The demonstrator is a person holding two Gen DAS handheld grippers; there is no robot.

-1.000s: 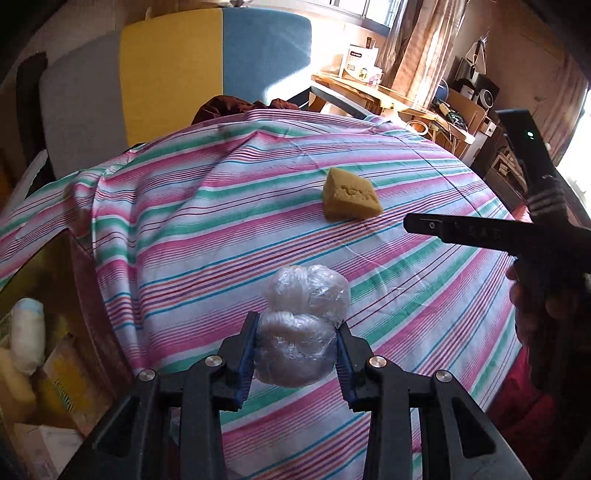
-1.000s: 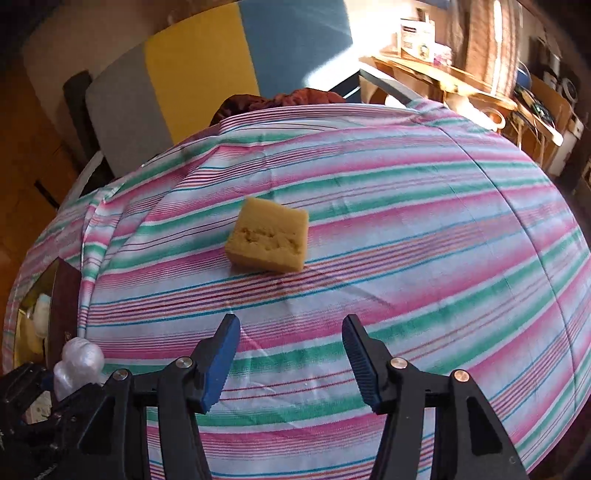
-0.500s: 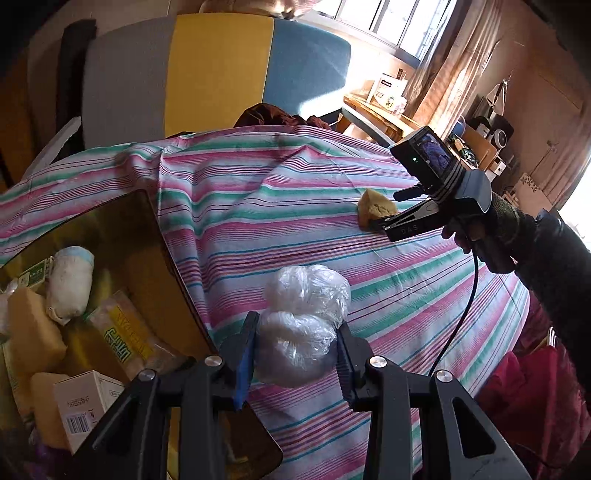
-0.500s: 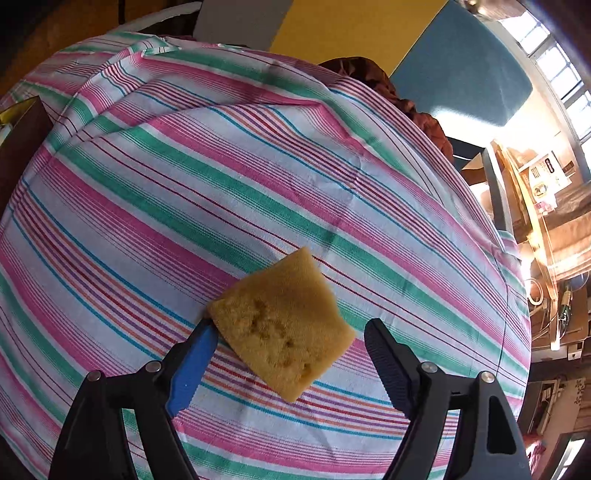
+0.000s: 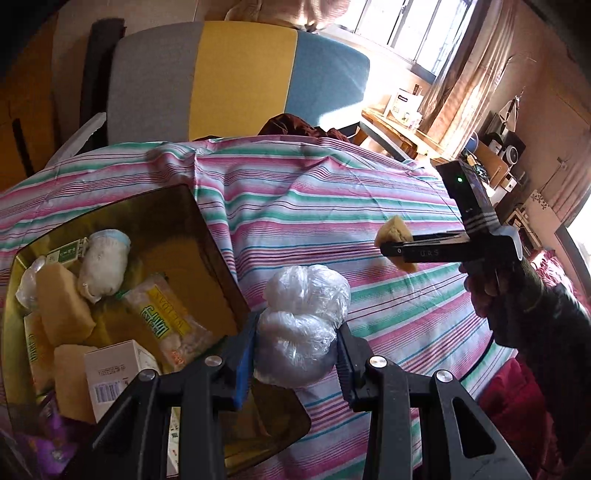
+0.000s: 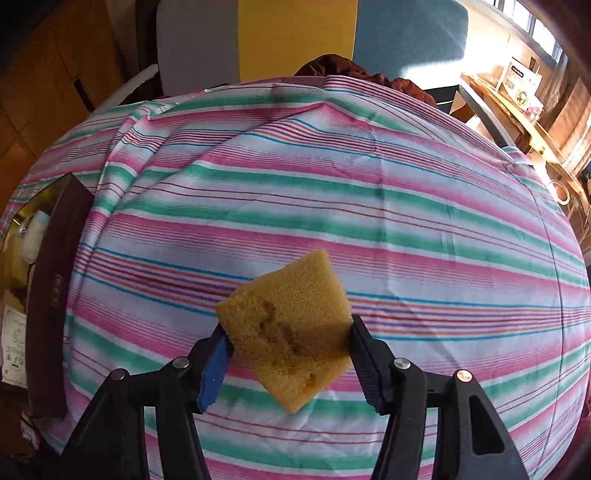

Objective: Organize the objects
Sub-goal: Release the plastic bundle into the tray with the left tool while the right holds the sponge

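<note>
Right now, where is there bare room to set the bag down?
The striped cloth is bare between the box and the raised sponge, and beyond toward the chair. The box is crowded with packets.

yellow packet (image 5: 168, 317): "WELDAN", upside down | right gripper (image 5: 397, 246) arm: "U.R.S", uncertain | white carton (image 5: 114, 376): barcode unreadable

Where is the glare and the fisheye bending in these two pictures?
Left wrist view: the window at top right is blown out by sunlight, and the box at left sits in dimmer light. Right wrist view: glare at the top right corner, the striped cloth bulges like a dome, and the sponge looks sharp.
</note>
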